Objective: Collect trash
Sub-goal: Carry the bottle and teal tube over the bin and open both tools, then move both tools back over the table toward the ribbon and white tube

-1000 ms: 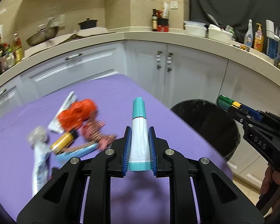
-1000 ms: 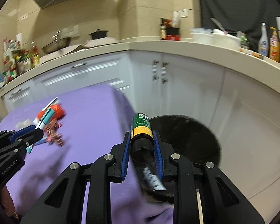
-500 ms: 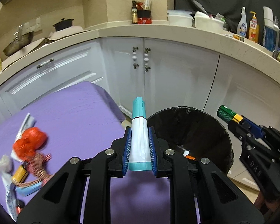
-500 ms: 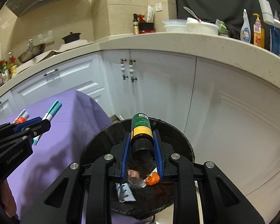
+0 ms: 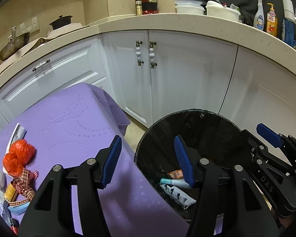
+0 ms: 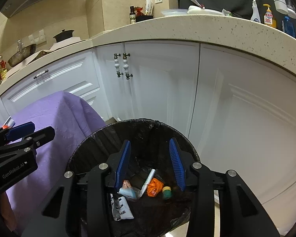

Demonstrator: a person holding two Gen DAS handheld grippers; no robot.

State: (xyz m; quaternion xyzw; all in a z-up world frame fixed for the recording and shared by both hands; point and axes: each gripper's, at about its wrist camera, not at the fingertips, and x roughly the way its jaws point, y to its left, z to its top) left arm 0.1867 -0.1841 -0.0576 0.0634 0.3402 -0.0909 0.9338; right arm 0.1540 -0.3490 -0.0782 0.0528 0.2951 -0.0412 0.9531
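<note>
My left gripper (image 5: 147, 144) hangs over the gap between the purple table (image 5: 69, 118) and the black-lined trash bin (image 5: 187, 114). Its jaws are opening with nothing between them. The white-and-teal tube (image 5: 174, 182) lies in the bin below. My right gripper (image 6: 150, 146) is above the bin (image 6: 140, 121), its jaws also opening and empty. The green-and-yellow bottle (image 6: 166, 191) rests at the bin's bottom beside the tube (image 6: 148, 179) and an orange scrap (image 6: 155, 186). Each gripper shows in the other's view, the right one (image 5: 256, 136) and the left one (image 6: 42, 128).
On the table's left lie a red plastic bag (image 5: 17, 158), a checkered ribbon (image 5: 23, 183), a small yellow-labelled bottle (image 5: 9, 191) and a white packet (image 5: 17, 134). White cabinets (image 5: 167, 79) and a counter (image 5: 207, 25) curve behind the bin.
Both grippers swung from the table to over the bin, then opened. The tube left the left gripper and the bottle left the right one; both now lie in the bin.
</note>
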